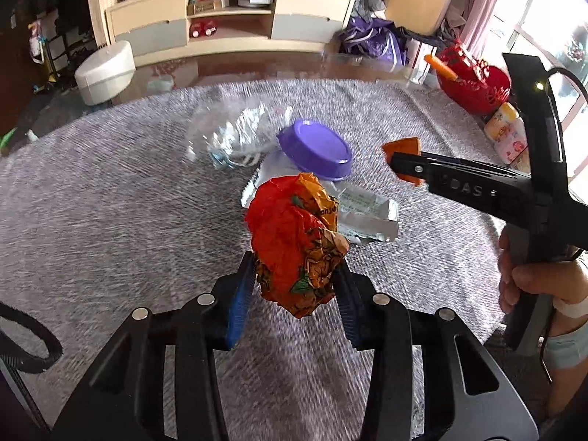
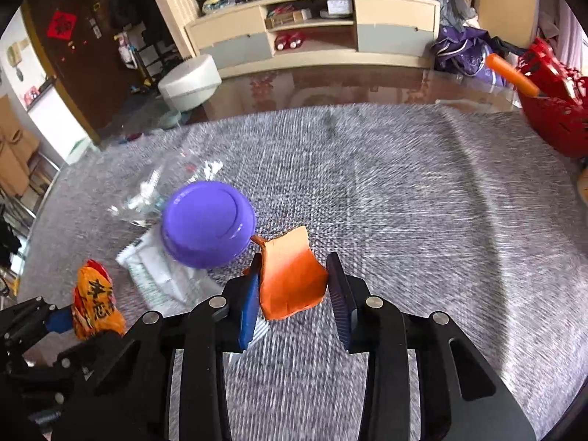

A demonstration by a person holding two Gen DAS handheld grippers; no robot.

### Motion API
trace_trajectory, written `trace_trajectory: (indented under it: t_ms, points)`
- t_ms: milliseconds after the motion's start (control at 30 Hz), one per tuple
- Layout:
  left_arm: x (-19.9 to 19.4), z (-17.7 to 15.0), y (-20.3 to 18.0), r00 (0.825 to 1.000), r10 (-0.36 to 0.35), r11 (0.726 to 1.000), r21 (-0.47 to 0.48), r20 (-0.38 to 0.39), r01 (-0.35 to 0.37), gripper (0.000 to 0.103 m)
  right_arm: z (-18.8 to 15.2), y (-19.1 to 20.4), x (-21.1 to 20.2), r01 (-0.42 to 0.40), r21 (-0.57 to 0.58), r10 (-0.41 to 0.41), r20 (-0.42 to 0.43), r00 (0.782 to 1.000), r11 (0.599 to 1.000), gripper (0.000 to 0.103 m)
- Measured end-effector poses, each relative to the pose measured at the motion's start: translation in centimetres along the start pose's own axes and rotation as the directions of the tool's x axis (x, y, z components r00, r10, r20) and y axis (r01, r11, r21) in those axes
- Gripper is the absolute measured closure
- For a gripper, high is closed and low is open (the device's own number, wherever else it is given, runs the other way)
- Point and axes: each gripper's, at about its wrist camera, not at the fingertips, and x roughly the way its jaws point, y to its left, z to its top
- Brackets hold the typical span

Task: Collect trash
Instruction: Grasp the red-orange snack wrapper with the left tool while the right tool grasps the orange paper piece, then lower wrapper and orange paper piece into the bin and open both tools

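Observation:
My left gripper [image 1: 294,279] is shut on a crumpled red-orange snack wrapper [image 1: 297,239] and holds it above the grey cloth; the wrapper also shows in the right wrist view [image 2: 95,301]. My right gripper [image 2: 294,286] is shut on a small orange wrapper [image 2: 290,279], lifted off the table; it also shows in the left wrist view [image 1: 402,149]. On the cloth lie a purple lid [image 1: 314,149] [image 2: 207,220], a silver foil packet [image 1: 364,217] [image 2: 161,275] and a clear plastic bag [image 1: 235,134] [image 2: 161,187].
A grey woven cloth [image 1: 110,202] covers the round table. A red basket [image 1: 477,81] and a yellow-pink pack [image 1: 509,132] stand at the far right edge. A white stool [image 1: 104,71] and a TV cabinet [image 1: 228,18] lie beyond the table.

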Motion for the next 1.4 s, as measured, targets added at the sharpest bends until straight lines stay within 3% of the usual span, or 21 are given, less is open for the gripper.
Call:
trace_trajectory:
  t_ms: [467,700,900,1400]
  points:
    - [-11.8,-3.9,-1.8,0.989,0.045,0.999,0.000,0.143,-0.045,0.063,-4.3,4.8,-12.2,-0.093,-0.078,0.100,0.094,0.991,0.993,0.067]
    - [-15.2,-9.6,-2.5,0.986,0.048,0.999,-0.020,0.161,-0.045,0.063,-9.0,7.6,-16.5,-0.113,-0.122,0.128,0.119,0.985,0.986,0.067]
    - [-15.4,-14.3,-3.1,0.990,0.057,0.998,-0.021,0.128,-0.054,0.063,-12.6,8.6,-17.5,-0.111,-0.126,0.126,0.115,0.985,0.986,0.067]
    - [-11.3,-21.9,-3.3,0.999,0.040,0.999,-0.037,-0.003,-0.040,0.063,-21.2,7.7,-13.2,-0.088,-0.070,0.086,-0.033,0.996,0.994,0.067]
